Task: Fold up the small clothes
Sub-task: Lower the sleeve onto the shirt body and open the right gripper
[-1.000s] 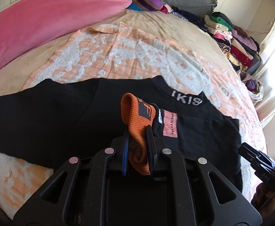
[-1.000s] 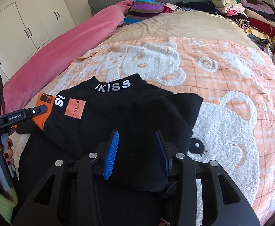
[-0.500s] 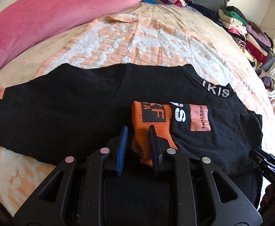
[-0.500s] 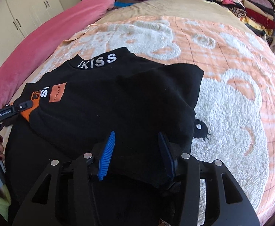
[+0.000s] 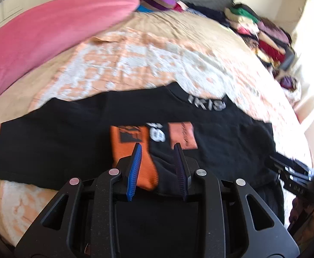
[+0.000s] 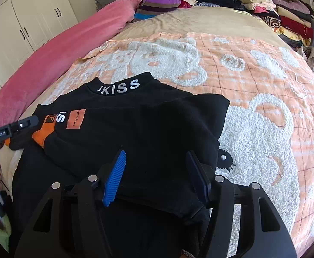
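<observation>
the top, black with white "kiss" lettering on its collar, is laid flat on the blanket, an orange one with white fleecy bears, spread over the bed. one sleeve is seen folded across the body, its orange cuff lying on the black cloth beside an orange patch; the other sleeve is stretched out to the left in the left wrist view, with a small orange patch near its end.

the left gripper is seen with its jaws opening, a modest gap between them. the cuff lies between the fingers, but the pads are not seen pressing on it; the view is blurred.

the right gripper is seen with its jaws opening, about half apart. a folded edge of the top lies between them, and no pinch on it is seen.

a pink duvet is rolled along the far left edge, a striped bundle is set near the head, and piles of clothes are stacked along the right.
</observation>
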Motion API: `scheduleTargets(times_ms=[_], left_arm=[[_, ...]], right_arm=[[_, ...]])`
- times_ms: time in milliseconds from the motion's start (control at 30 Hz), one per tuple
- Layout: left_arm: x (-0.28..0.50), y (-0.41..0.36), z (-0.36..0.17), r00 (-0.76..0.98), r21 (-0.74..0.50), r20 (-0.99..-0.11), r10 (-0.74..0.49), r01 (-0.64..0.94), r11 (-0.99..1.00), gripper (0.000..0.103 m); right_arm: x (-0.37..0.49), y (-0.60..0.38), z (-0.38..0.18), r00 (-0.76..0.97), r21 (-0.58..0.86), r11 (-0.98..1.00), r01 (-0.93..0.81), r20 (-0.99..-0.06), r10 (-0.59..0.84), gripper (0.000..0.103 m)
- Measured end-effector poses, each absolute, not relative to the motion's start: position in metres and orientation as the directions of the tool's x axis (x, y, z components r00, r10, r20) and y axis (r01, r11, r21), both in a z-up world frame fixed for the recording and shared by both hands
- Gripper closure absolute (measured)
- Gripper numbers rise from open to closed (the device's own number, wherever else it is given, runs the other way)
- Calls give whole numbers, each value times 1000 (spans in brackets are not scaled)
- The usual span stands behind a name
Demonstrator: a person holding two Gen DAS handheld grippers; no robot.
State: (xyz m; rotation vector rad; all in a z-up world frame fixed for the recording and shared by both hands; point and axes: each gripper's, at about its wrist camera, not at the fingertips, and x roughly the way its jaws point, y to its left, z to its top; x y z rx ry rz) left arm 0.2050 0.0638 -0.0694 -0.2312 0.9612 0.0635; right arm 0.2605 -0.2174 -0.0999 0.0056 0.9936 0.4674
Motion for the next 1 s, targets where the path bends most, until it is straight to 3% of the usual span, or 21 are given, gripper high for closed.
scheduleTargets(times_ms=[133, 300, 433, 800, 1000], left_arm=[[211, 53, -93, 517, -121, -856, -27, -149, 981, 62], [211, 48, -111, 485, -77, -874, -2, -135, 988, 59], [210, 50, -106, 494, -103, -869, -23, -134, 986, 51], [202, 52, -80, 527, -122, -849, -29, -142, 982, 32], [195, 60, -62, 554, -112, -832, -6, -158, 981, 22]], right_arm=[[263, -217, -112, 417, 218, 907, -360, -832, 365, 46], [263, -216, -115, 412, 217, 906, -363, -834, 365, 44], [262, -220, -107, 421, 263, 896, -359, -811, 407, 29], [254, -219, -72, 486, 289, 876, -385, -744, 459, 11], [242, -211, -48, 533, 250, 871, -424, -708, 463, 11]])
